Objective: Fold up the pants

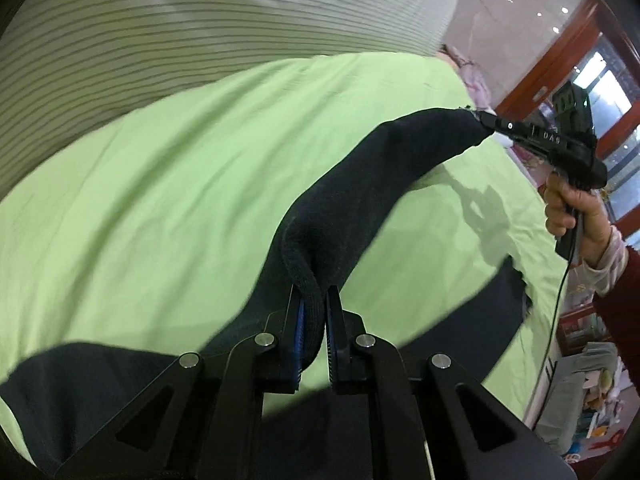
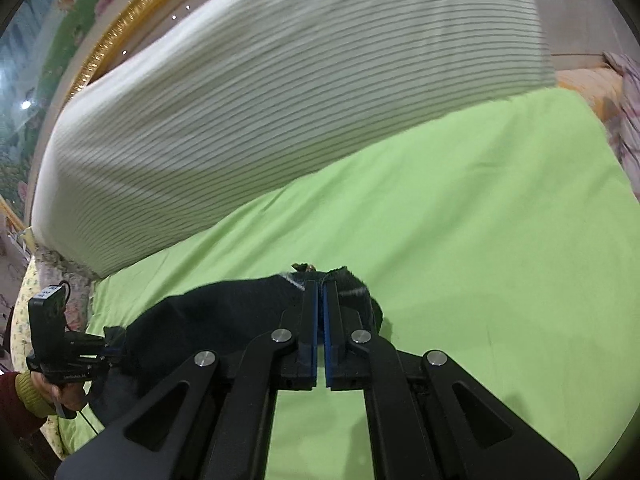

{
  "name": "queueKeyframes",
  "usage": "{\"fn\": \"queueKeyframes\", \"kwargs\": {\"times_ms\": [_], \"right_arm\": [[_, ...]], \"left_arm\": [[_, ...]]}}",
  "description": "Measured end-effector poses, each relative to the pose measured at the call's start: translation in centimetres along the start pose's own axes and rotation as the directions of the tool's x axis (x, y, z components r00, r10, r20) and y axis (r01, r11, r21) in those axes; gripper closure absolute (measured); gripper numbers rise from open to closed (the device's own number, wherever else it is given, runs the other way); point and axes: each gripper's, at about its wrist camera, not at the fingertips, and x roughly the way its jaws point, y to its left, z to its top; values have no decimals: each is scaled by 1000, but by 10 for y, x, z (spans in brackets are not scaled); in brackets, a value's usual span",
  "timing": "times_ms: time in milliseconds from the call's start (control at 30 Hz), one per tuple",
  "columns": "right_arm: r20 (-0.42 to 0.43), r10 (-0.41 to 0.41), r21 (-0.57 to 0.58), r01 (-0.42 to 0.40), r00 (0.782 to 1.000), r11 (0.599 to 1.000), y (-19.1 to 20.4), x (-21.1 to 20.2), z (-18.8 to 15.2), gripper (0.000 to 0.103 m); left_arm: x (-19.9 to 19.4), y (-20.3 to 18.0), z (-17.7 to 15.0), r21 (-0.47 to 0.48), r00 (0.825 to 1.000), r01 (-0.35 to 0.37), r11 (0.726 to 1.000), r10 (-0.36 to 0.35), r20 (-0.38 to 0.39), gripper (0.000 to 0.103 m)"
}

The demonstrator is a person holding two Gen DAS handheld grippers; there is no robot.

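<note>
The black pants (image 1: pixel 360 184) hang stretched above the green bed sheet (image 1: pixel 160 200), held between both grippers. My left gripper (image 1: pixel 314 296) is shut on a thick hemmed edge of the pants. My right gripper (image 2: pixel 321 286) is shut on the other end of the pants (image 2: pixel 224 312), near a small white label. In the left wrist view the right gripper (image 1: pixel 486 118) pinches the far tip of the cloth at the upper right. In the right wrist view the left gripper (image 2: pixel 110 350) grips the cloth at the lower left. Part of the pants drapes down onto the sheet (image 1: pixel 480 312).
A large white pillow with thin stripes (image 2: pixel 280 100) lies along the far side of the bed. A gold-framed headboard (image 2: pixel 116 32) stands behind it. The bed's right edge drops to a cluttered floor (image 1: pixel 588 380), with wooden furniture (image 1: pixel 560 60) beyond.
</note>
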Motion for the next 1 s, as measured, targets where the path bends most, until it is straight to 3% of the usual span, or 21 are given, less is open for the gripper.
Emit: {"fn": "queueKeyframes", "kwargs": {"times_ms": [133,300,567,1000], "right_arm": [[15,-11,35,10,1000,999,-3,-32,-35,100],[30,-19,91,16,999,996,-10,-71,-82,100],[-15,-68,169,69,998,983,-28,-103,-151,100],[-82,-154,160,166,985,973,-20,-111,-202,100]], "left_arm": [[10,-47,-26,47,1000,0,999,0,-8,95],[3,-71,-61,121,1000,-11,993,11,2,95],[9,-101,-100,206,1000,-24,978,24,0,95],[22,-116,-140,298,998,-44,954,57,-37,95]]}}
